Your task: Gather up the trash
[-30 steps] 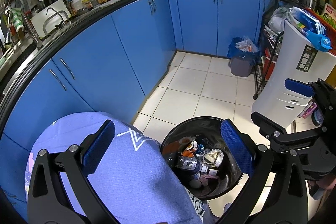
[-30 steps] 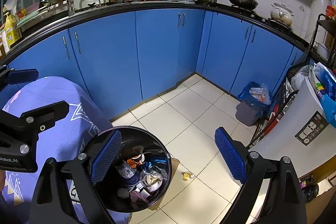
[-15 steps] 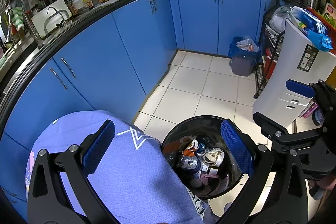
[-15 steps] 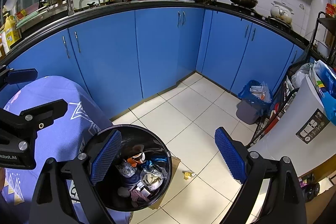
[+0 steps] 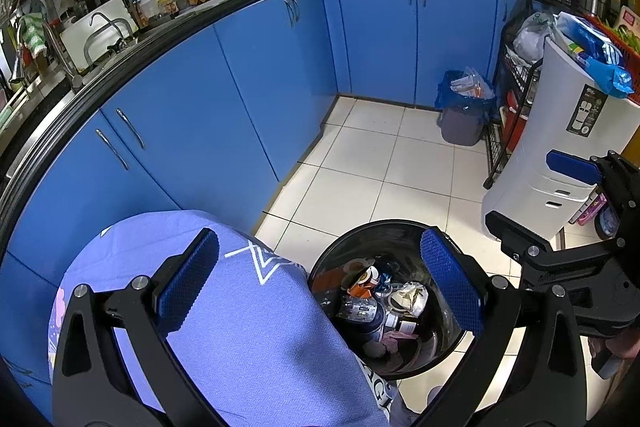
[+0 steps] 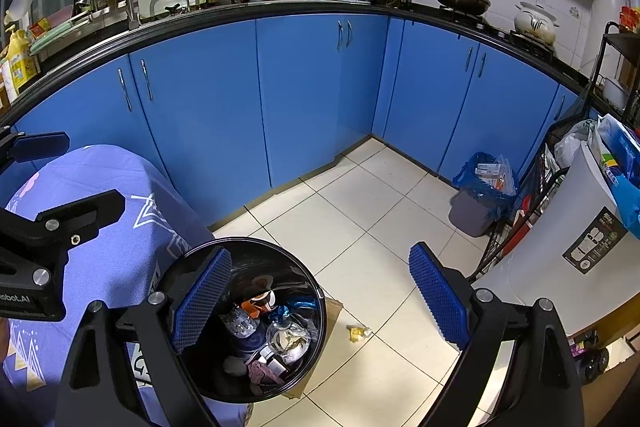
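A round black bin (image 5: 340,259) (image 6: 320,303) stands on the tiled floor, holding several pieces of trash: bottles, wrappers, a cup. My left gripper (image 5: 320,287) hangs above it, open and empty, its right finger over the bin's rim. My right gripper (image 6: 320,303) is also open and empty, with its left finger over the bin. A small yellow crumpled wrapper (image 6: 358,332) lies on the floor just right of the bin. The right gripper's body shows at the right edge of the left wrist view.
A purple patterned cloth (image 5: 240,307) (image 6: 100,227) covers something left of the bin. Blue cabinets (image 6: 300,87) curve round the back. A grey bin with a blue bag (image 6: 476,203) stands in the corner. A white appliance (image 6: 560,247) and a wire rack stand at right.
Both views have shifted only slightly; the bin and grippers keep nearly the same places. Both grippers stay open.
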The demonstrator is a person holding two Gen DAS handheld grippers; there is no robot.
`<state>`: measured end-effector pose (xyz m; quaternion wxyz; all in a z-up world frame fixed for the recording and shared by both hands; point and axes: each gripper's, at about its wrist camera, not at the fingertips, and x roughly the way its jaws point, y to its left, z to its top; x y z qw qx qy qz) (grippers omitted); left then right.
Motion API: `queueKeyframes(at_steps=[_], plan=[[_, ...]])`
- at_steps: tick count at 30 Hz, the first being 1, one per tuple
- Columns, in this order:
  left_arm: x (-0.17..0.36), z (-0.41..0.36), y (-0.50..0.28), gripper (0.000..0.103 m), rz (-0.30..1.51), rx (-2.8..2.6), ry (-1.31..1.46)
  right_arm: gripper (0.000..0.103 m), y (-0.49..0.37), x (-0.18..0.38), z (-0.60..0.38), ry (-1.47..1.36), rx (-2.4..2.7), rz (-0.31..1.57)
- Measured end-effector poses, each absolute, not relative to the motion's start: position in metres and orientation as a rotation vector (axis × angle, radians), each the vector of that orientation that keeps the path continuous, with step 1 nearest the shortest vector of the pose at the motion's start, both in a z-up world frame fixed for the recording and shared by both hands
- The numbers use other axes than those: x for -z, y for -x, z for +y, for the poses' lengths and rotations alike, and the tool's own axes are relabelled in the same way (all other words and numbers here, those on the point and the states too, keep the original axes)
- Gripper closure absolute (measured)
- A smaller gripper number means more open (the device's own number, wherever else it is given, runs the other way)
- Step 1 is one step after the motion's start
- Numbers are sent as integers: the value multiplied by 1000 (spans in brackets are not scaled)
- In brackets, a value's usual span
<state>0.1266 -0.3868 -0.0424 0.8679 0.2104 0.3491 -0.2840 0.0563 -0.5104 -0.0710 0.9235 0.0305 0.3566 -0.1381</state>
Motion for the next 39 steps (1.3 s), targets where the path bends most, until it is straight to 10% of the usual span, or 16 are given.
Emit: queueKeyframes(at_steps=[39], plan=[[43,-384,-124,3,730,609,-438,15,-56,69,-505,-54,275,741]])
